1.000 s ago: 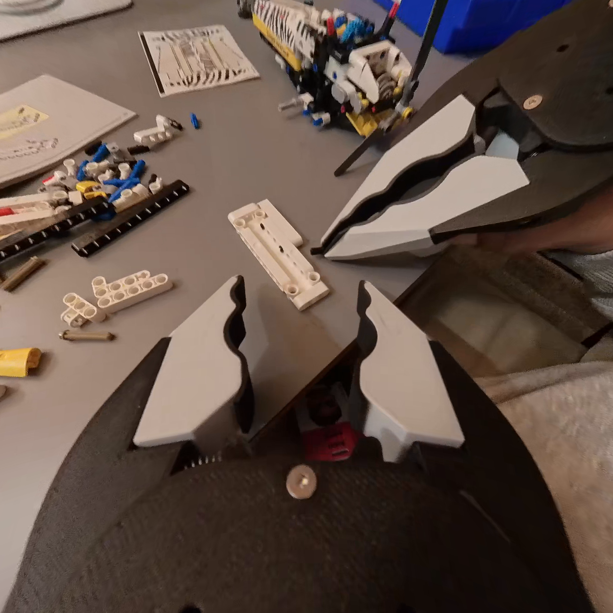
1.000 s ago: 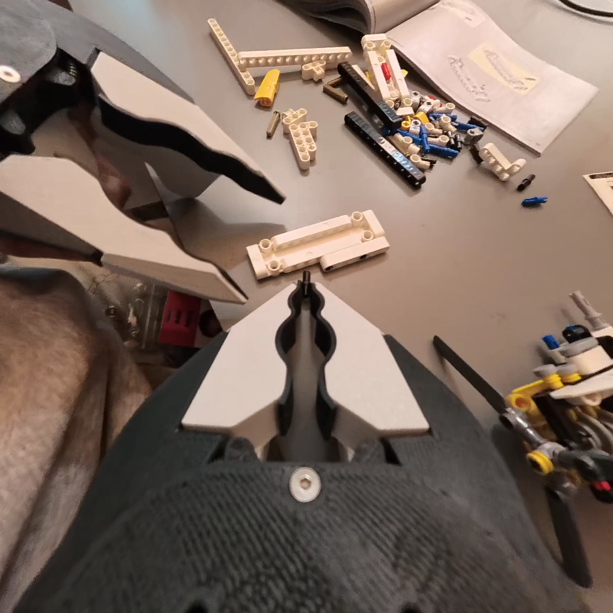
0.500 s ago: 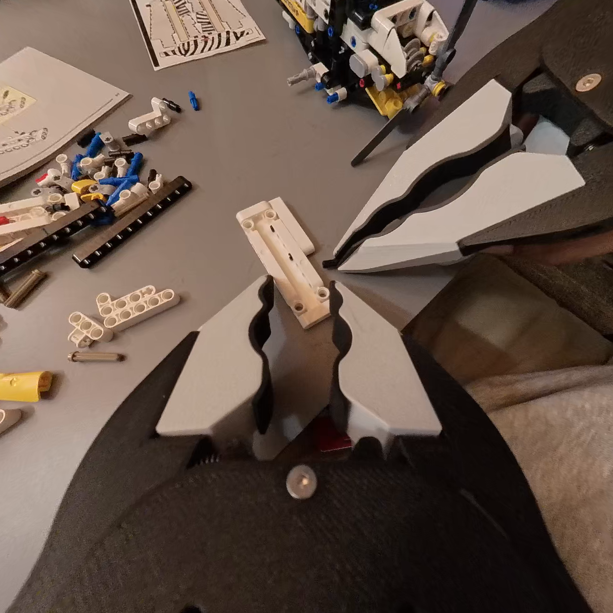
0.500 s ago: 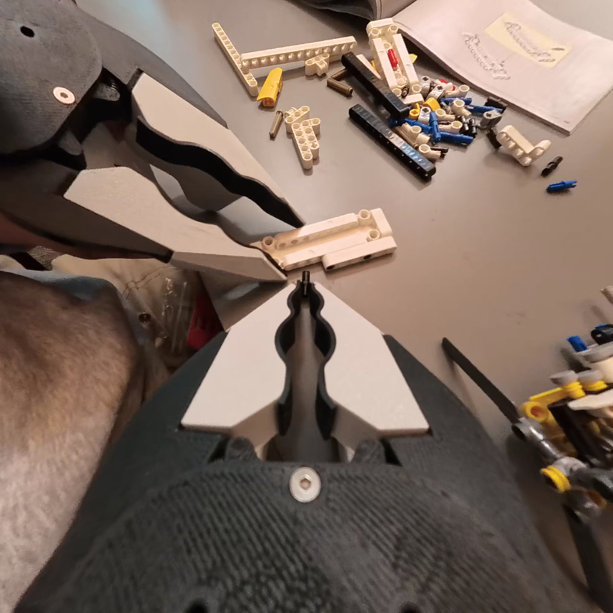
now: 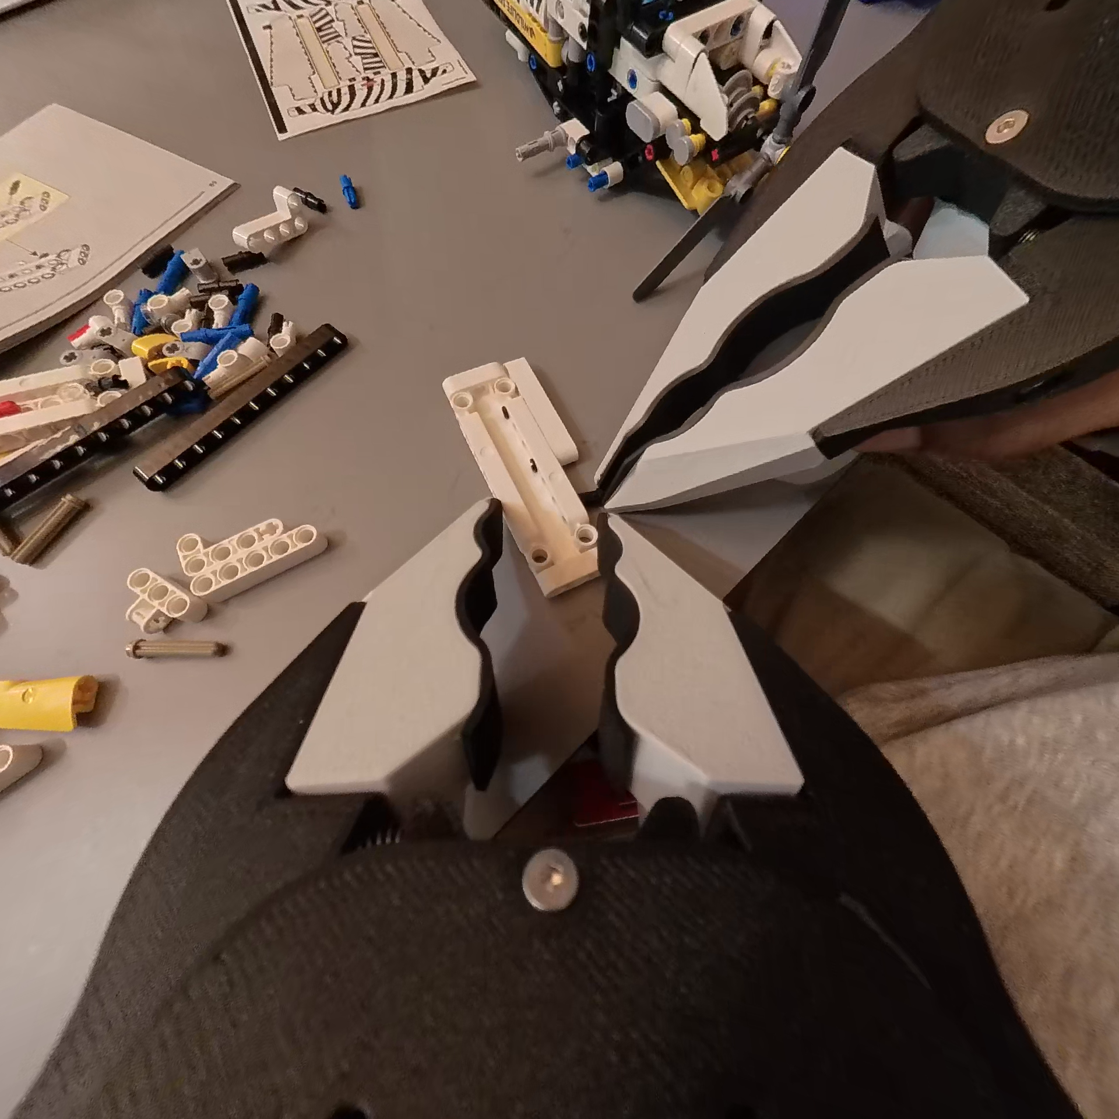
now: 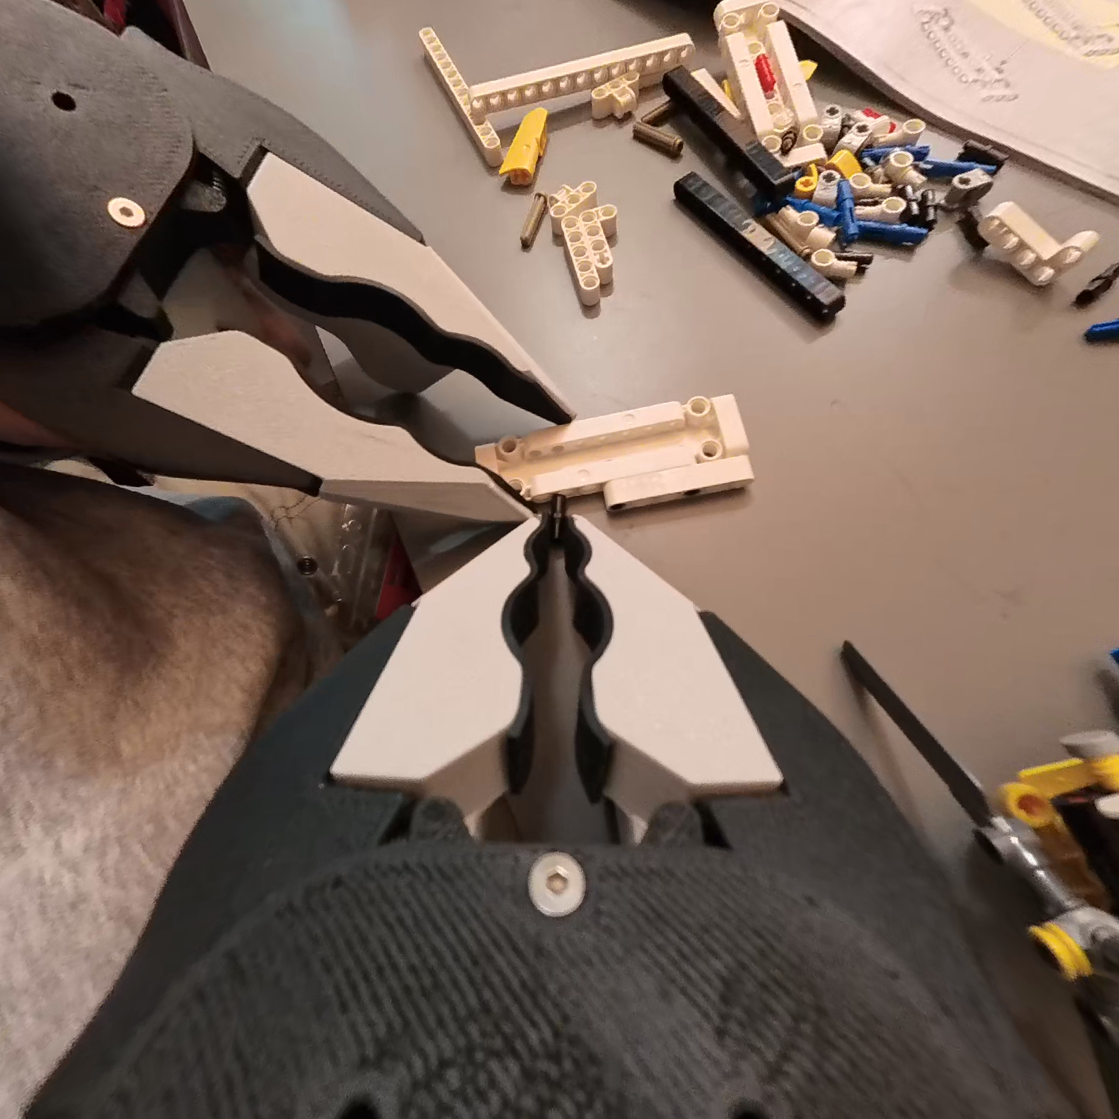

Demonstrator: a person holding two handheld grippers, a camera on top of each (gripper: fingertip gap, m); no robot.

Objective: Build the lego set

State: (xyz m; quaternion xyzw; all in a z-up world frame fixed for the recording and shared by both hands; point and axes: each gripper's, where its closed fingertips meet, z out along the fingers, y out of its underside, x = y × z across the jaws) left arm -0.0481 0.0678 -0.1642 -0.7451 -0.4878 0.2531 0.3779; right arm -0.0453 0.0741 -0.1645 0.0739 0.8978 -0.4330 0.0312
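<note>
While the left tongs [image 5: 548,533] straddle the near end of the white panel [image 5: 524,472] on the surface [image 5: 424,272] — apparently steadying it, jaws parted — the right tongs [image 6: 555,525] pinch a black pin [image 6: 554,511] at its edge, seemingly for insertion.

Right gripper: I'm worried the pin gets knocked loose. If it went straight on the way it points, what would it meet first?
Probably the white panel. The right gripper is shut on a small black pin whose tip sits just short of the panel's near edge, beside the left gripper. Depth is unclear; it may already touch.
</note>
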